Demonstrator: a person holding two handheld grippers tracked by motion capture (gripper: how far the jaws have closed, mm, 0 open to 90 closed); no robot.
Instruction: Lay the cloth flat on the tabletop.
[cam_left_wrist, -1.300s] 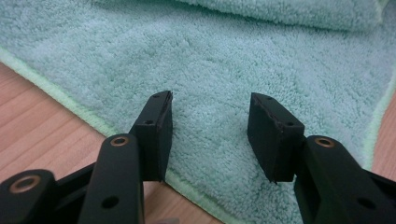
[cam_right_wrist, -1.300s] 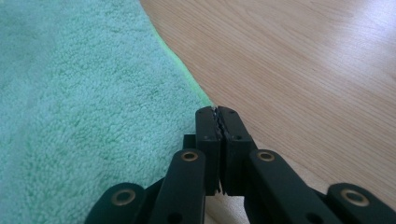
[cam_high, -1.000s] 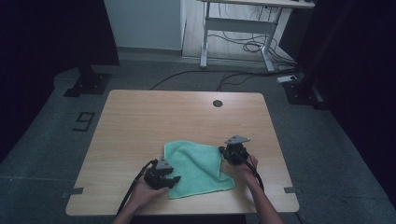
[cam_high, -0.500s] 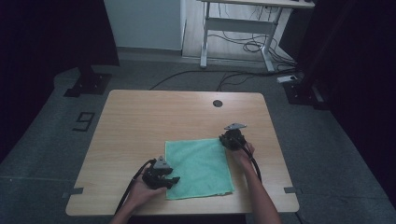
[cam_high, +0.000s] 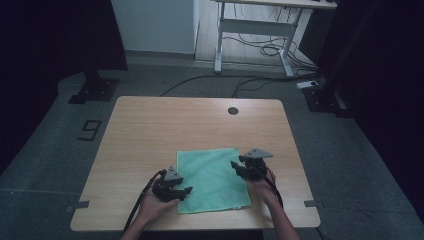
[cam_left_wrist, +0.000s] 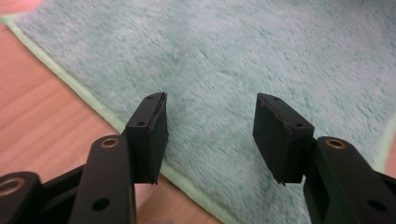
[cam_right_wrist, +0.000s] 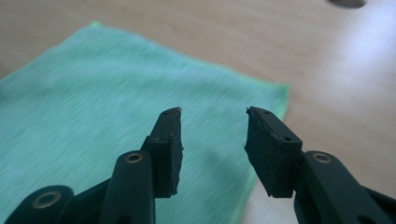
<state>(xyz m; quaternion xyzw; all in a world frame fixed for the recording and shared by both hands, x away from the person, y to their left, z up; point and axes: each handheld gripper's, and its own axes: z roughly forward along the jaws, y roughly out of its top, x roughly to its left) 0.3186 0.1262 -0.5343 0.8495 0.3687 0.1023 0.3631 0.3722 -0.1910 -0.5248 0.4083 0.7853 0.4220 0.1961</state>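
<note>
Bench (cam_high: 165, 125): rectangular top, light wood grain, rounded corners, standing on a grey carpeted floor (cam_high: 55, 150). One round dark grommet hole (cam_high: 233, 110) sits near the far edge, right of centre.

Lying directly on the bench: a green towel (cam_high: 212, 177), spread flat in a single layer, roughly square, on the near half of the top and slightly right of centre. Its near edge lies close to the near edge of the bench; its far edge reaches about mid-depth. The left gripper view shows the towel's (cam_left_wrist: 261, 60) pile and a paler hemmed border flat on the wood (cam_left_wrist: 42, 121). The right gripper view shows one towel corner (cam_right_wrist: 280, 91) flat on the bench (cam_right_wrist: 224, 37).
</note>
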